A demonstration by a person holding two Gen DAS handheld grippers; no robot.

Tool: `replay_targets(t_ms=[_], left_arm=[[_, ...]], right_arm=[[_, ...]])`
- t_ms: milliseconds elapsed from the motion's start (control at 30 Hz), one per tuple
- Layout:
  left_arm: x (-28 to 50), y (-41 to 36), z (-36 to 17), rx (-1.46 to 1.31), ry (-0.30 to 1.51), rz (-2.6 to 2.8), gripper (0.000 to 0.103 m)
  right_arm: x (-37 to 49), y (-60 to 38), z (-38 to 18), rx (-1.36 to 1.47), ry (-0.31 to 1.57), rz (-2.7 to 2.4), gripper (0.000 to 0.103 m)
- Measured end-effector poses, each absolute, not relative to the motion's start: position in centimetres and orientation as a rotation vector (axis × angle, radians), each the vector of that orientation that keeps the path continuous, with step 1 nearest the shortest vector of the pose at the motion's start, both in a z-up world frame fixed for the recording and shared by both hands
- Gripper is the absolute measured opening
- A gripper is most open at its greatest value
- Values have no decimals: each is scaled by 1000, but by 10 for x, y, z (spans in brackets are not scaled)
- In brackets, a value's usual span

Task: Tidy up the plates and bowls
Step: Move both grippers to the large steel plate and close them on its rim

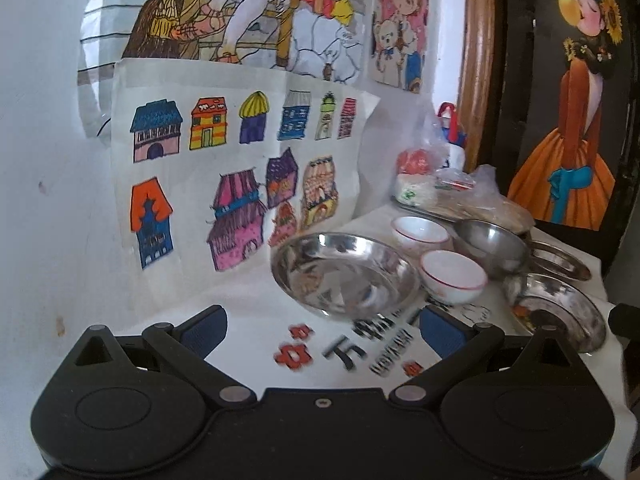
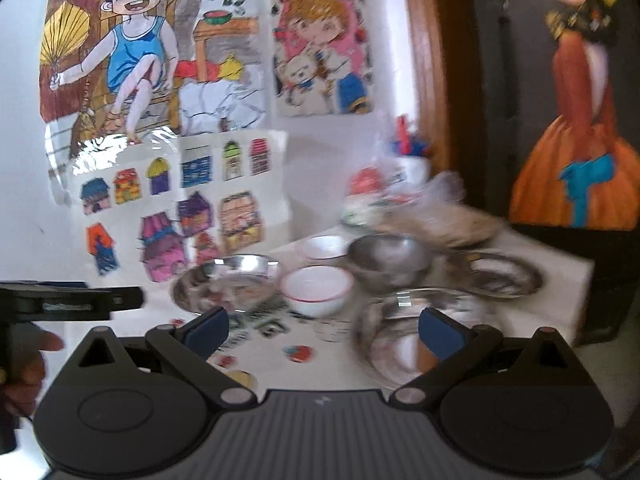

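Observation:
A white table (image 1: 256,344) holds a large steel plate (image 1: 344,272), two white bowls with red rims (image 1: 454,276) (image 1: 420,232), a steel bowl (image 1: 492,244), a steel dish (image 1: 556,308) at the right front and a flat steel plate (image 1: 560,264) behind it. My left gripper (image 1: 320,332) is open and empty, just short of the large steel plate. My right gripper (image 2: 322,332) is open and empty above the table front; the steel dish (image 2: 416,332) lies by its right finger, the near white bowl (image 2: 316,288) and large steel plate (image 2: 228,284) ahead.
Children's drawings (image 1: 224,184) cover the wall behind the table. Plastic bags with food (image 1: 440,184) sit on a tray at the back right. A dark painting of a girl in an orange dress (image 1: 568,120) stands to the right. The left gripper's side (image 2: 72,300) shows at the right view's left edge.

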State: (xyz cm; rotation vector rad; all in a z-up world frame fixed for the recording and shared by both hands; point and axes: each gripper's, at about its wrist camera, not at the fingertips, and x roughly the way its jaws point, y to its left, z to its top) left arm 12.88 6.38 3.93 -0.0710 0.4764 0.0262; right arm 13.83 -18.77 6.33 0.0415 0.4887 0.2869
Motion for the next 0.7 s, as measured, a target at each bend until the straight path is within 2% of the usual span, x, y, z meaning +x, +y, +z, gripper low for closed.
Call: replay_targets(t_ms=[233,433,633,700], left_arm=[[189,101,33,-95,541,28,102],[225,112,18,-158,583,11,97],[250,118,6,-216,611,9,84],[257,119,3,-236,627,10,79]], right_arm=[[197,-157,35,145,633,413,103],[232,-134,12,256,709,396,95],[259,-115,-2,310,736,361,82],[266,-110,-8,314,749,329,73]])
